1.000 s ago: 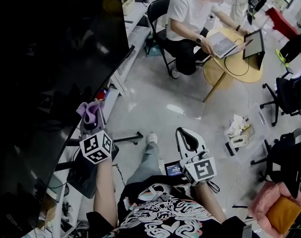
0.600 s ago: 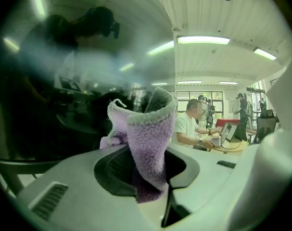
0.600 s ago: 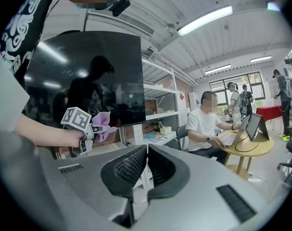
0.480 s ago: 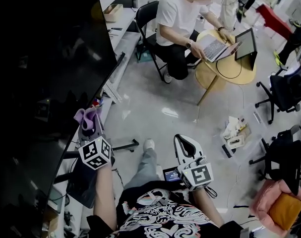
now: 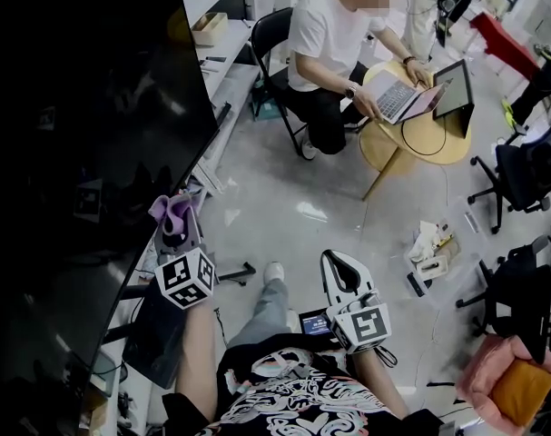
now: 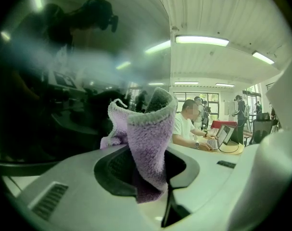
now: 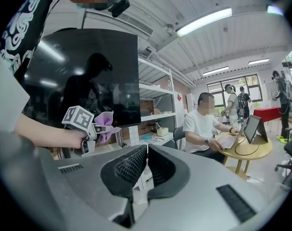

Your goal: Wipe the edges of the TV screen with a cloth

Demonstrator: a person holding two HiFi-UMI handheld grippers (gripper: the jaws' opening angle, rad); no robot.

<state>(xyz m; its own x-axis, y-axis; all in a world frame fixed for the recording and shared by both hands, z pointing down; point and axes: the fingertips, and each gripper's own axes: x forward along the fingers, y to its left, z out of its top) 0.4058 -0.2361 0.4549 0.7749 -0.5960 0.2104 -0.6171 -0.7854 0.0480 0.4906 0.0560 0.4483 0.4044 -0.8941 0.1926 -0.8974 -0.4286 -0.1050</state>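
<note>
The left claw (image 5: pixel 173 227) is pinching the purple cloth (image 5: pixel 170 211) and holding it at the lower right edge of the TV screen (image 5: pixel 84 153). Over the last second it seems to be creeping slightly up that edge toward the corner, so the wiping is likely under way, with most of the border still waiting. The right claw (image 5: pixel 341 266) is staying pressed together on nothing, hanging idle above the floor, well apart from the screen.
</note>
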